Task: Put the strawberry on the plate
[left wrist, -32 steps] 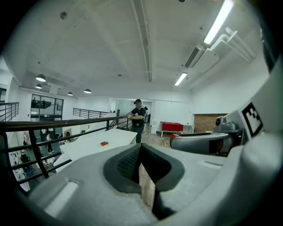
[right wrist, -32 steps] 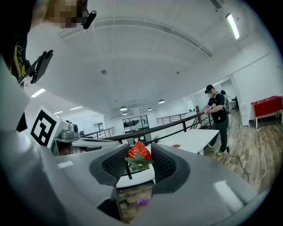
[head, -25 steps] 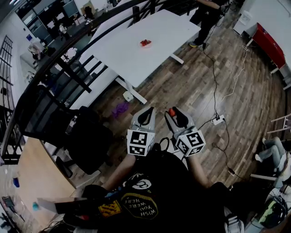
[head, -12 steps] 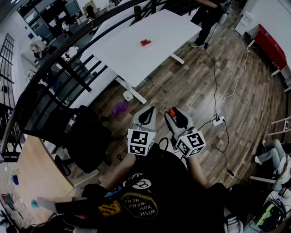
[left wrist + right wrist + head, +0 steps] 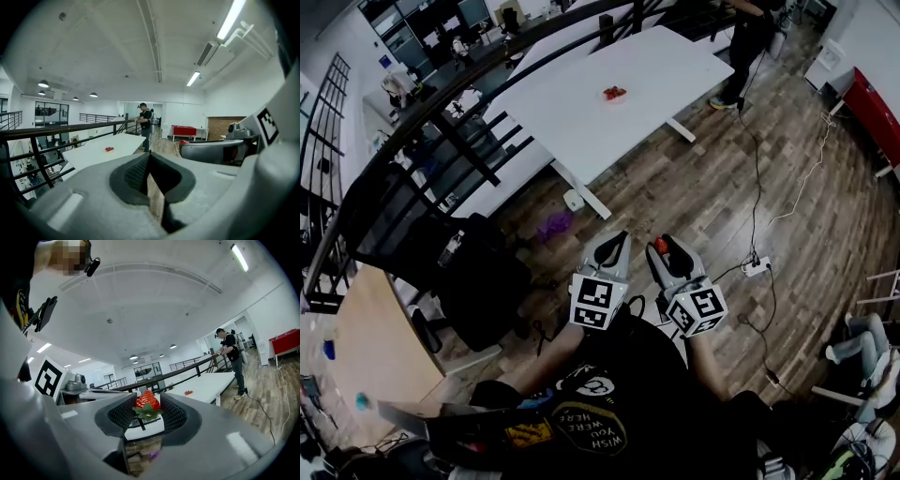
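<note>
My right gripper [image 5: 664, 247] is held close to the body above the wooden floor, shut on a red strawberry [image 5: 660, 246]. In the right gripper view the strawberry [image 5: 147, 401], green leaves downward, sits between the black pads [image 5: 172, 414] of the gripper [image 5: 147, 405]. My left gripper [image 5: 611, 243] is beside it, its jaws together with nothing in them [image 5: 149, 157]. Far ahead, a small plate with red fruit on it [image 5: 614, 93] lies on a long white table [image 5: 572, 117]. That plate shows too in the left gripper view [image 5: 109, 149] and the right gripper view [image 5: 188, 393].
A black railing [image 5: 441, 108] runs along the table's left side. A black chair [image 5: 464, 277] stands to my left. A person [image 5: 752, 33] stands at the table's far end. Cables and a power strip [image 5: 757, 267] lie on the floor to the right, a purple thing [image 5: 554, 224] ahead.
The whole view has shifted slightly, with the table and the grippers a bit lower and to the right in the picture. Both grippers keep their stance, and the strawberry stays held.
</note>
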`<state>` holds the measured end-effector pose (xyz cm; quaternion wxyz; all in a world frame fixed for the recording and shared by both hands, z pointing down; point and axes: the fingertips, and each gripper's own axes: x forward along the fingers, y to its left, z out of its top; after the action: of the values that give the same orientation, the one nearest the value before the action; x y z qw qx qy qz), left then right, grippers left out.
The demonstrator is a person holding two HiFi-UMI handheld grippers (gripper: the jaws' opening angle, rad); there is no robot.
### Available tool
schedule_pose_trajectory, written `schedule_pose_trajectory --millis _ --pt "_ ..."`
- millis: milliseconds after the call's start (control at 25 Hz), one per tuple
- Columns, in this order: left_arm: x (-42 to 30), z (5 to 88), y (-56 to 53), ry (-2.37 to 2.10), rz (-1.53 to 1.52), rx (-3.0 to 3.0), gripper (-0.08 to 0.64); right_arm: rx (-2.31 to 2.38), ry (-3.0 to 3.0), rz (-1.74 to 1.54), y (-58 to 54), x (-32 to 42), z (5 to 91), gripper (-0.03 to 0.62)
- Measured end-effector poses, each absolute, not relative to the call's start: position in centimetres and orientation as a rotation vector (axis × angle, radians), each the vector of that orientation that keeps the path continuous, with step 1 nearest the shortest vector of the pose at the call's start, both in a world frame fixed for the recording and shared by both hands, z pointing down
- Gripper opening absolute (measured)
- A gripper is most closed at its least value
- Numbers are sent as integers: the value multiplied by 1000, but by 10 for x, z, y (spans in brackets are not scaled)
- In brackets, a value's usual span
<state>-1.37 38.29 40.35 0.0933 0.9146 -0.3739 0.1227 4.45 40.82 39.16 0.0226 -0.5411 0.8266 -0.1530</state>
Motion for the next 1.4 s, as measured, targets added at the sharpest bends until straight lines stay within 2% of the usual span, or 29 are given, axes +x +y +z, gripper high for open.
schedule_pose_trajectory --millis 720,1000,1400 --pt "-35 388 286 -1065 320 2777 5 -1727 2540 -486 308 25 387 158" --pt "-54 424 275 -971 371 2710 5 -1771 2530 -543 294 10 408 158" --pt "-30 435 221 -1000 344 2659 5 -1717 2579 -609 241 23 424 158"
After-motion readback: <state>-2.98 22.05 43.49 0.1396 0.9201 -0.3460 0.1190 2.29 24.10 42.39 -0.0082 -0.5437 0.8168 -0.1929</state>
